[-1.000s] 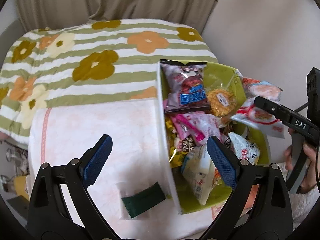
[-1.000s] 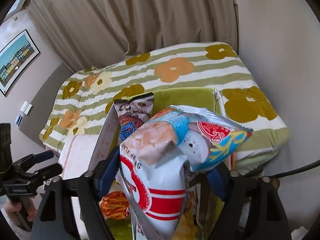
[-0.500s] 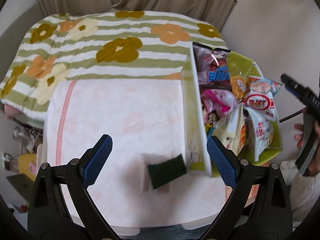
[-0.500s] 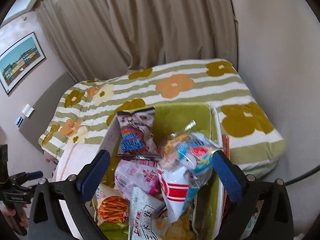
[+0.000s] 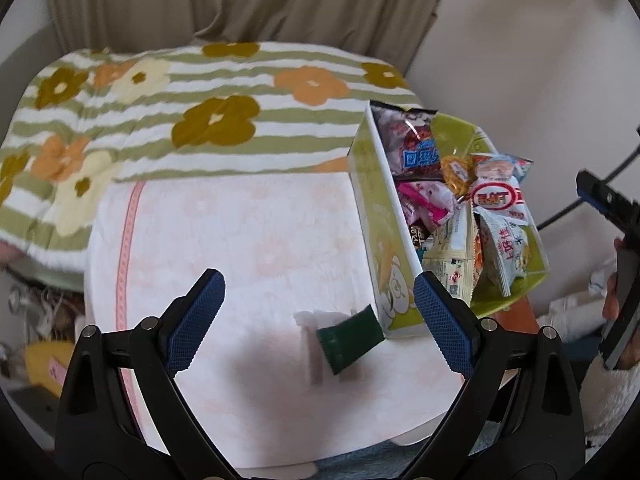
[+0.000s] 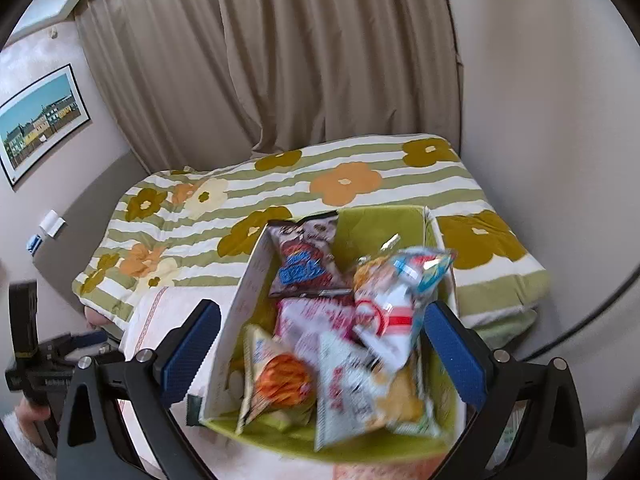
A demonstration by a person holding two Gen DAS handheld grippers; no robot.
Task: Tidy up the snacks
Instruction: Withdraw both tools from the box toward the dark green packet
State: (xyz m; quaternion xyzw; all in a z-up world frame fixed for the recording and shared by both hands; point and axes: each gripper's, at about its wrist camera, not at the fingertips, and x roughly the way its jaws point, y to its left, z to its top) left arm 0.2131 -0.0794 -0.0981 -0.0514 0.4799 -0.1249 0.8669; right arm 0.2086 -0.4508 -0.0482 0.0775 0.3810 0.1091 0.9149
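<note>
1. Left wrist view: the left gripper point(image 5: 318, 320) hangs wide open with nothing between its blue pads, above a dark green packet point(image 5: 349, 338) that lies flat on the pink-and-white tablecloth point(image 5: 240, 248), touching the near corner of the green box point(image 5: 378, 216). This packet looks like the last snack outside the box, so I judge the step in hand is to fetch it.
2. To do that well, come down square over the packet and close across its short width; it lies flat and thin, so the lower pad may need to slide under an edge. Keep clear of the box wall just beside it.
3. Right wrist view: the right gripper point(image 6: 322, 350) has just been opening and now stands wide apart, holding nothing; the red-and-white snack bag point(image 6: 390, 312) rests among the other bags in the box, free of the pads. It should back away before the left comes in.
4. The table is small and cloth-covered, and the cloth may ruck under a scraping pad. Behind it lies a bed with a flowered striped quilt point(image 6: 320, 184), beige curtains point(image 6: 312, 60), and a framed picture point(image 6: 40, 120) on the wall.
</note>
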